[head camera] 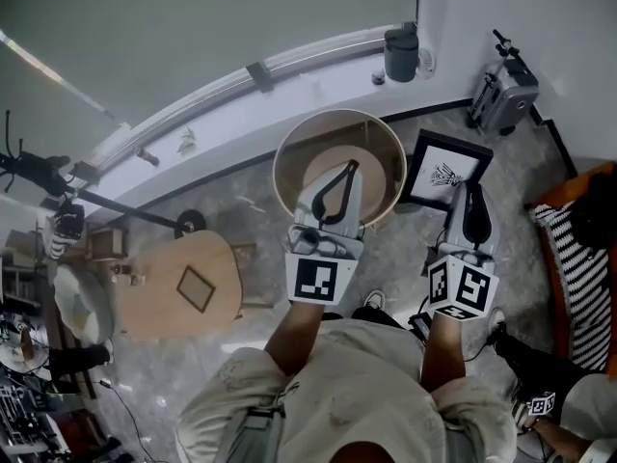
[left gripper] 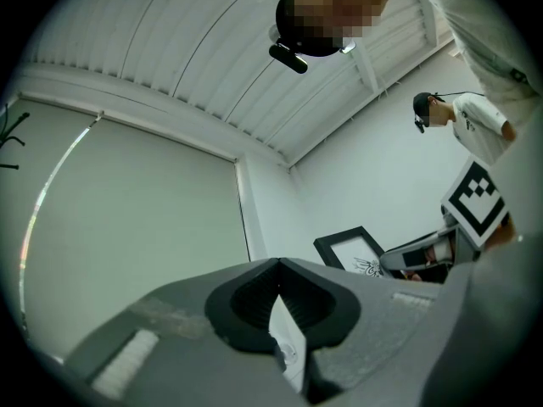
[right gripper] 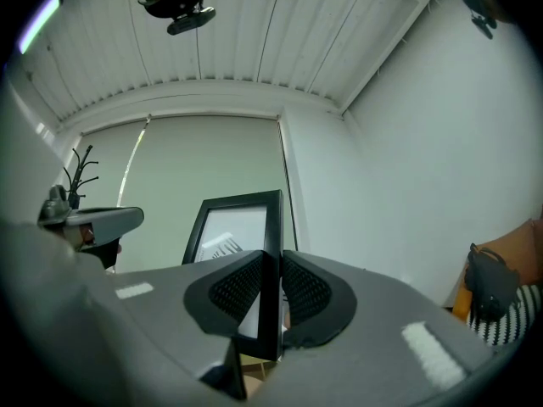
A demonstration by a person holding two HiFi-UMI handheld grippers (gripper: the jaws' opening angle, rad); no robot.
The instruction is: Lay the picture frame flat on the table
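Clamping black picture frame (right gripper: 222, 227), right gripper (right gripper: 272, 265)

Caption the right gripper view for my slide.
Right gripper clamped on the side edge of a black picture frame.

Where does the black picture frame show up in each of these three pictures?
Head view: black picture frame, right of centre, beside the round wooden table.
Left gripper view: low, right of centre.
Right gripper view: centre, its edge clamped.
Shared landmark: the right tongs gripping it.
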